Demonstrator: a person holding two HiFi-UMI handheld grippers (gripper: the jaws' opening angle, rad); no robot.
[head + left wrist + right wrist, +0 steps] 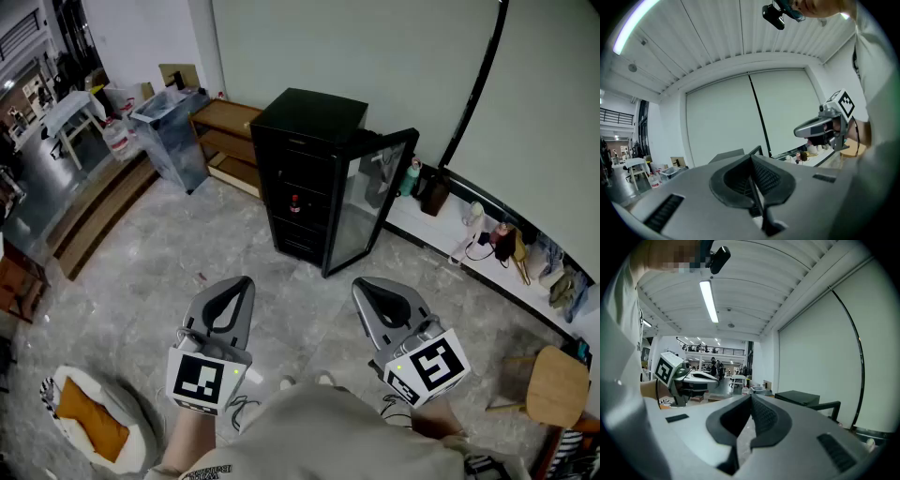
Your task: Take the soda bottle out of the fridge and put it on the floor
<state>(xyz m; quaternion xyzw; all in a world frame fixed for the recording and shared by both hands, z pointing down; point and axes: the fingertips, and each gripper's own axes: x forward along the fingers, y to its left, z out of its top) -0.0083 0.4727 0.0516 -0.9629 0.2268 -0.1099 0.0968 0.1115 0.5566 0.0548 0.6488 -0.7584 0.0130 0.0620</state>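
Holding both tools low and near in the head view, I have the left gripper (242, 285) and the right gripper (365, 288) side by side above the grey stone floor (234, 234), noses pointing toward the far wall. Each gripper's own view shows its two jaws pressed together with nothing caught between them (both clenched and empty).

Ahead of them, well apart from both, stands the black fridge (314, 117). Its glass door (361, 202) is swung open on the right side, toward me. The soda bottle (294, 203) sits upright inside on a middle shelf; it is small and dark with a red label, and I cannot read more of it from here.

Left of the fridge is a low wooden shelf unit (225, 127), with a clear plastic bin (173, 117) just beside that, farther left. A white ledge (441, 239) runs along the wall to the right, carrying bags and small bottles. A wooden stool (558, 384) stands near right, and a round cushion (89, 422) lies near left.
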